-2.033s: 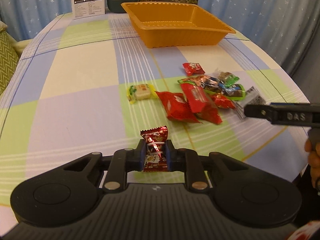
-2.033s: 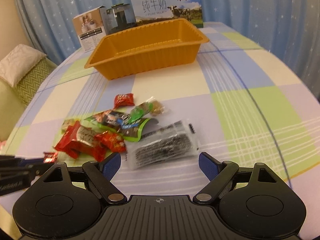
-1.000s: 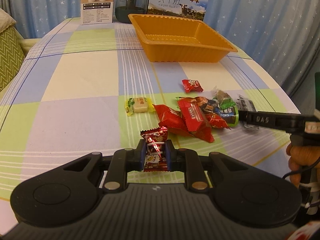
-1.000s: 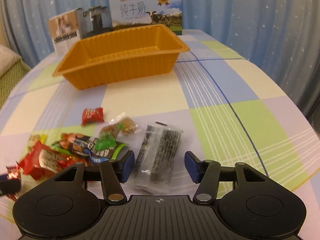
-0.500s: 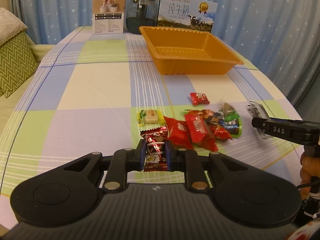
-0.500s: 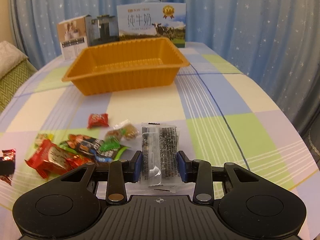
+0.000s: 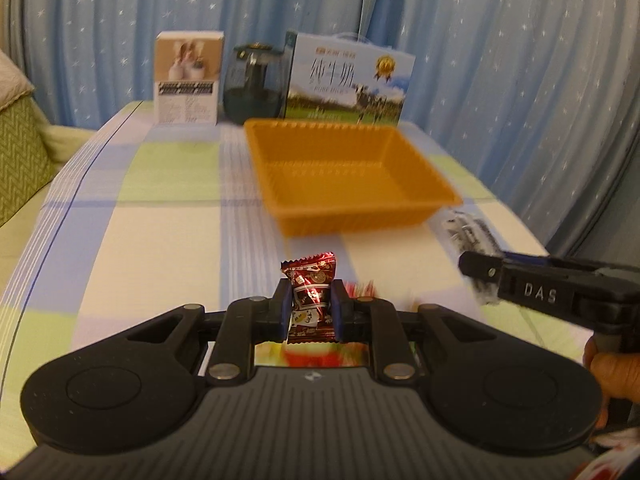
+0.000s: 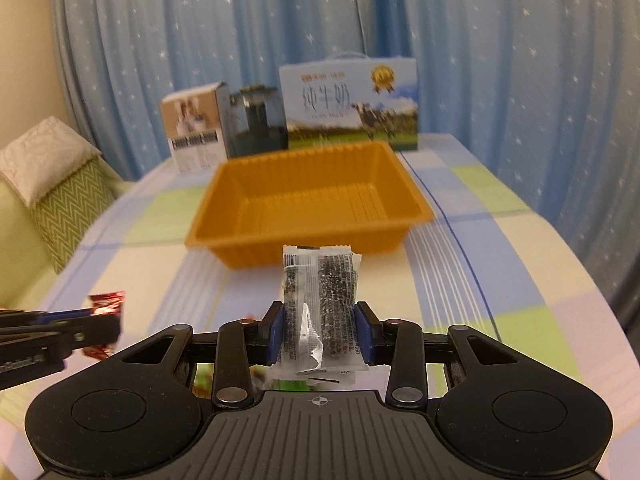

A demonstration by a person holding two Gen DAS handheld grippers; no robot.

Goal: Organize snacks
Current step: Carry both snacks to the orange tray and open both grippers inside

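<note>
My left gripper (image 7: pixel 310 304) is shut on a dark red candy (image 7: pixel 310 288) and holds it above the table, short of the empty orange tray (image 7: pixel 360 216). My right gripper (image 8: pixel 320 330) is shut on a clear packet of black sesame snack (image 8: pixel 320 300), also raised in front of the orange tray (image 8: pixel 312 240). The right gripper with its packet (image 7: pixel 468 232) shows at the right of the left wrist view. The left gripper with its candy (image 8: pixel 106 304) shows at the left of the right wrist view. The other snacks are mostly hidden below the grippers.
A milk carton (image 7: pixel 348 80), a dark glass jar (image 7: pixel 254 84) and a small white box (image 7: pixel 188 78) stand behind the tray. Blue curtains hang behind the table. A green sofa with a cushion (image 8: pixel 60 196) is on the left.
Both grippers have lifted and moved toward the tray with their snacks. The right gripper closed on the sesame packet and raised it off the table. The snack pile dropped out of view.
</note>
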